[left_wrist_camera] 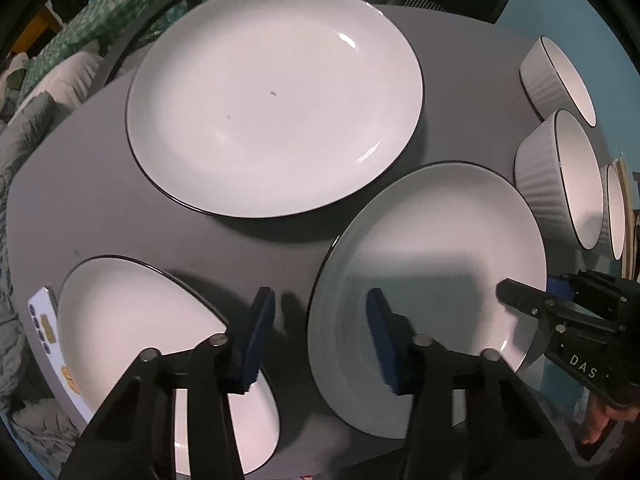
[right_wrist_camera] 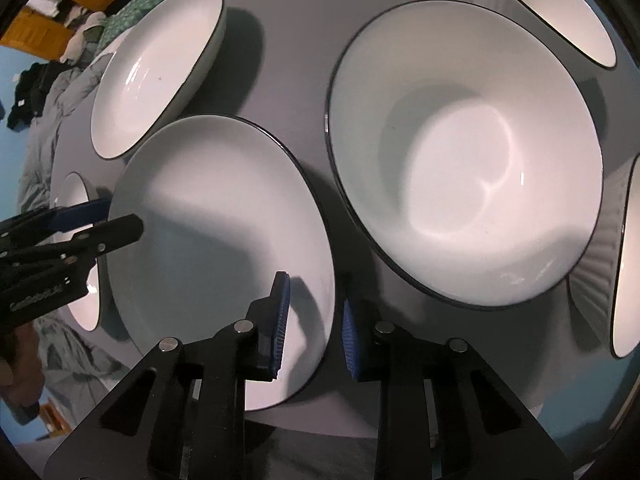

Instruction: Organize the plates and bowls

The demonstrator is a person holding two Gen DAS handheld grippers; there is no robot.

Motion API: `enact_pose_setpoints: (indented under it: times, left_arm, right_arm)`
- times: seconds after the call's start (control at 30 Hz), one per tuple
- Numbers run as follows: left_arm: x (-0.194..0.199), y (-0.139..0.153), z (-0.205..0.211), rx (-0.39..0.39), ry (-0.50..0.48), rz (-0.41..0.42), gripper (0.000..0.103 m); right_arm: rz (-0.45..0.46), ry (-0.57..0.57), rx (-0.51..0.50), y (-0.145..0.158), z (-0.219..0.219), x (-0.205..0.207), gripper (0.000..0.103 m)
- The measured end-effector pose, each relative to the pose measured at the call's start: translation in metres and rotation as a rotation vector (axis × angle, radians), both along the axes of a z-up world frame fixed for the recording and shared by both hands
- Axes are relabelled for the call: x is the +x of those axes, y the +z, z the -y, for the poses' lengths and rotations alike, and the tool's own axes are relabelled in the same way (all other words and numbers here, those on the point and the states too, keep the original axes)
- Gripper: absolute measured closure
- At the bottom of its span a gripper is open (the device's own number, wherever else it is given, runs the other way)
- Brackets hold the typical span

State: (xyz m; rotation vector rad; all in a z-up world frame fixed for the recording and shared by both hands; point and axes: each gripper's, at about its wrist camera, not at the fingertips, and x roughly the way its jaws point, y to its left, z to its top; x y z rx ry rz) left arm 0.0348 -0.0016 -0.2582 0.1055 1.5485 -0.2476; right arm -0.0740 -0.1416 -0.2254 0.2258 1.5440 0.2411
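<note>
1. We are looking at a white plate with a dark rim [left_wrist_camera: 432,280], the one nearest the right side of the grey table [left_wrist_camera: 120,216].
2. The right gripper [right_wrist_camera: 314,320] is straddling this plate's near edge, one blue pad [right_wrist_camera: 280,320] over the plate and the other just off the rim. Its fingers are standing apart, not squeezing yet.
3. The left gripper [left_wrist_camera: 316,340] is hovering wide open. One finger is hanging over the plate's left side and the other over a second plate [left_wrist_camera: 132,340], but we cannot tell if they are touching.
4. A bigger plate [left_wrist_camera: 276,96] is sitting further back on the table.
5. A deep white bowl [right_wrist_camera: 464,160] is sitting just beside the first plate, and two more ribbed bowls are lining up next to it: one [left_wrist_camera: 558,80] and another [left_wrist_camera: 616,212].
6. A phone [left_wrist_camera: 52,344] is lying at the table's left edge.
</note>
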Motion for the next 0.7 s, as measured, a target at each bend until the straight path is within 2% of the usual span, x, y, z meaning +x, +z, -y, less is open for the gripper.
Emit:
enact_pose_setpoints:
  times: [0.1, 0.2, 0.37, 0.7]
  left_arm:
    - [-0.005, -0.005, 0.0, -0.004, 0.003, -0.026, 0.072]
    - [-0.012, -0.007, 0.0, -0.03, 0.004, -0.043, 0.073]
    - [-0.021, -0.004, 0.003, -0.029, 0.012, -0.031, 0.073]
    - [-0.05, -0.005, -0.012, -0.019, 0.007, -0.055, 0.073]
  right_arm:
    - [0.003, 0.005, -0.008, 0.002, 0.006, -0.004, 0.08]
    - [0.012, 0.006, -0.019, 0.006, 0.015, -0.007, 0.08]
    - [-0.012, -0.013, -0.008, 0.003, 0.023, -0.006, 0.079]
    - [-0.005, 0.047, -0.029, 0.009, 0.047, -0.025, 0.08]
